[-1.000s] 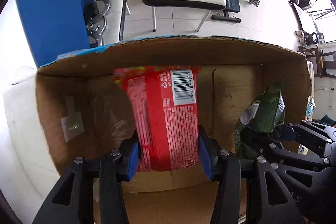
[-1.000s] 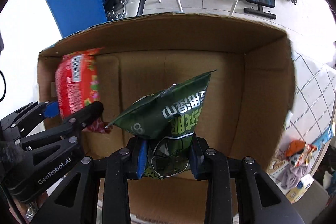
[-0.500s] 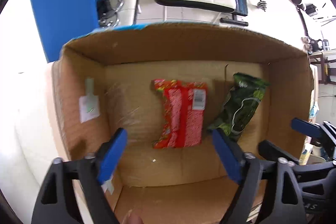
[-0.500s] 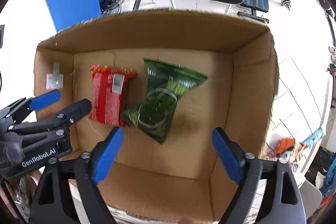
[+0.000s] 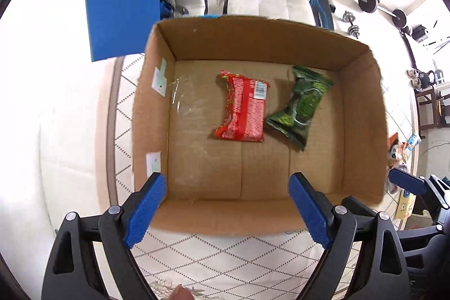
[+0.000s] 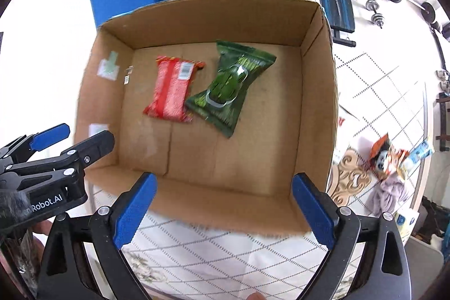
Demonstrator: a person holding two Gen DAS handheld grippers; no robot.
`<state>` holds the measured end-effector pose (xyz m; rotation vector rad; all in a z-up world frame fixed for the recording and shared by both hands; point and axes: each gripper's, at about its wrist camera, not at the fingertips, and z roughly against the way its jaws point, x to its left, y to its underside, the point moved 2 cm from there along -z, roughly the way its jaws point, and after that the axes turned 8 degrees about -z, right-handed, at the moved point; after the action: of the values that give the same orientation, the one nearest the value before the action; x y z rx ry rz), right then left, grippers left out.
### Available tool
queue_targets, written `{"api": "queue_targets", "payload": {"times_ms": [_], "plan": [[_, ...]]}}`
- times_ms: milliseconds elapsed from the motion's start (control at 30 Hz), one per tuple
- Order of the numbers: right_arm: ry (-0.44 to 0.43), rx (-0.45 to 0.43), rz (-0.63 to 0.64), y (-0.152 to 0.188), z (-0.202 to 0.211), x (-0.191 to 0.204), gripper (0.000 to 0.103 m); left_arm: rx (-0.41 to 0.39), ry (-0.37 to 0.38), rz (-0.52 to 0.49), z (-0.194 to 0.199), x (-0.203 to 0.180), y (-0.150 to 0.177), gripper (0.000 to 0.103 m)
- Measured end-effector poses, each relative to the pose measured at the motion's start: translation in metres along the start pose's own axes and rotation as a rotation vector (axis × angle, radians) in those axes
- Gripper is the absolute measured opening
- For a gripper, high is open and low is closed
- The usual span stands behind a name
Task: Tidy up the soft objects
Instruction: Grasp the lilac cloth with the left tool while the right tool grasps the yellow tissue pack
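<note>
Red packet (image 5: 244, 110), green packet (image 5: 302, 106) flat in cardboard box (image 5: 253, 41), touching.

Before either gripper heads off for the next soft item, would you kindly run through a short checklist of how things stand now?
1. Left gripper open and empty: ok.
2. Right gripper open and empty: ok.
3. Red packet lying flat on the floor of the cardboard box: ok.
4. Green packet inside the box, beside the red one: ok; whether their edges overlap: cannot tell.
5. Both grippers above the box's near wall, outside it: ok.
6. More items waiting on the patterned cloth to the right: ok.
</note>
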<state>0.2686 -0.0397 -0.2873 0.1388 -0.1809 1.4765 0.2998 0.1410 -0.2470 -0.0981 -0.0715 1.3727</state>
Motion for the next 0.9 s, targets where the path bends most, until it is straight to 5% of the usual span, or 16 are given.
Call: {"api": "queue_targets", "payload": {"times_ms": [267,467,733,900], "plan": [[-0.098,-0.066,-0.022,0.036,0.052,-0.038,0.099,-0.095,-0.021,-0.019,0.058,-0.051,0.019,0.090],[-0.099,-0.093,-0.149,0.055,0.088,-0.137,0.099,-0.137,-0.005,-0.079,0.077,-0.133,0.013,0.090],[0.083,0.017,-0.443,0.098,0.051,-0.346,0.099,-0.031,0.009,-0.347,0.007,-0.294,-0.001,0.090],[0.086,0.166,-0.491,0.121,-0.012,-0.414,0.099,0.074,-0.050,-0.612,-0.068,-0.394,-0.002,0.090]]}}
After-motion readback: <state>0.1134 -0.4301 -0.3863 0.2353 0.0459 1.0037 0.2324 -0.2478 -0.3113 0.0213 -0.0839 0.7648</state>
